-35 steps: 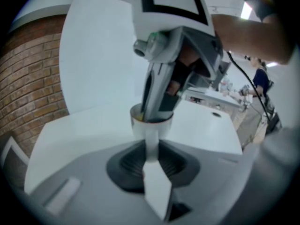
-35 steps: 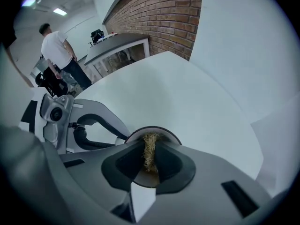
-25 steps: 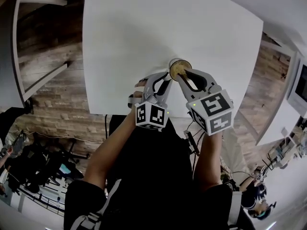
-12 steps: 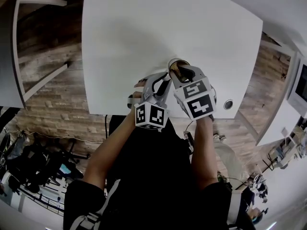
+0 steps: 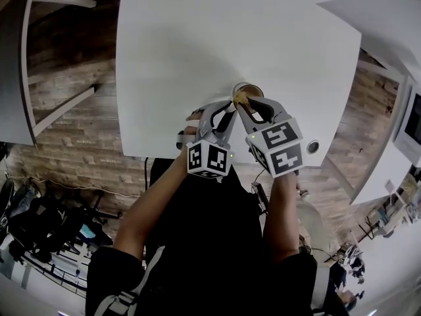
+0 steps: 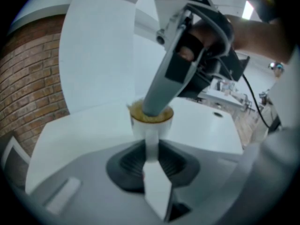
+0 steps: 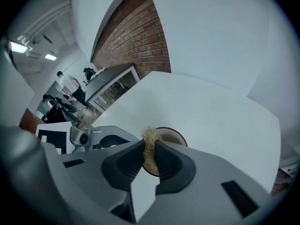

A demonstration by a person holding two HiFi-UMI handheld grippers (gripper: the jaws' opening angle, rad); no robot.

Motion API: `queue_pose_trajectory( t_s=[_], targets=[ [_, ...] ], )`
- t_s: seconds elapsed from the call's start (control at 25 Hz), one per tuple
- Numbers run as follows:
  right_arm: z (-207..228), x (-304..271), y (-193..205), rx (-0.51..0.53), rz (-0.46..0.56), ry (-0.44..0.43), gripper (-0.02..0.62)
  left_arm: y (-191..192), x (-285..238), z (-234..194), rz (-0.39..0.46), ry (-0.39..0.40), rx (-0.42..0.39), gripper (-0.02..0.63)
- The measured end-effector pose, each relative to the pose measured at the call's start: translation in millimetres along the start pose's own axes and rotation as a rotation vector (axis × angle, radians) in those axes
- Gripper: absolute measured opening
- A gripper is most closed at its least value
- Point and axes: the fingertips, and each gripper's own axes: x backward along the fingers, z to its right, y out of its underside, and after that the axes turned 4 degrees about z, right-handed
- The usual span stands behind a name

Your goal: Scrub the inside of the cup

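A small white cup [image 5: 247, 92] stands near the front edge of the white table [image 5: 197, 45]. My left gripper [image 5: 227, 112] reaches it from the near left. In the left gripper view its jaws [image 6: 151, 143] are shut on a white part of the cup's near side [image 6: 151, 125], probably the handle. My right gripper [image 5: 244, 104] slants down into the cup's mouth, shut on a yellowish fibrous scrubber [image 7: 150, 146]. The scrubber fills the cup's opening [image 6: 138, 112]. In the right gripper view the cup's rim [image 7: 172, 134] shows just beyond the right gripper [image 7: 149, 150].
A round cable hole [image 5: 312, 146] sits in the table near its front right corner. More white tables [image 5: 26, 78] stand at the left and right over a brick-patterned floor [image 5: 79, 137]. People and equipment are far off in the background [image 7: 70, 86].
The right gripper's marker cube swung left over the cup and then partly back right, with its tips staying in the cup. The left gripper and cup kept still.
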Motion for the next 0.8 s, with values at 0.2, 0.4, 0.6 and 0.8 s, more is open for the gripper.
queue_pose_trajectory(
  t_s=[0.2, 0.4, 0.6, 0.8],
  targets=[
    [11.1, -21.3, 4.8, 0.063, -0.085, 0.065, 0.057, -0.3, -0.9, -1.7, 0.003, -0.003, -0.005, 0.066],
    [8.9, -19.3, 4.4, 0.039, -0.043, 0.035, 0.057, 1.7, -1.2, -0.2, -0.004, -0.003, -0.004, 0.066],
    [-1.4, 8.0, -7.7, -0.003, 0.129, -0.007, 0.057, 3.7, -3.1, -2.8, -0.004, -0.007, -0.021, 0.067],
    [-7.7, 44.9, -16.5, 0.02, 0.33, 0.037, 0.057, 9.2, 1.2, -1.6, -0.022, -0.032, -0.064, 0.075]
  ],
)
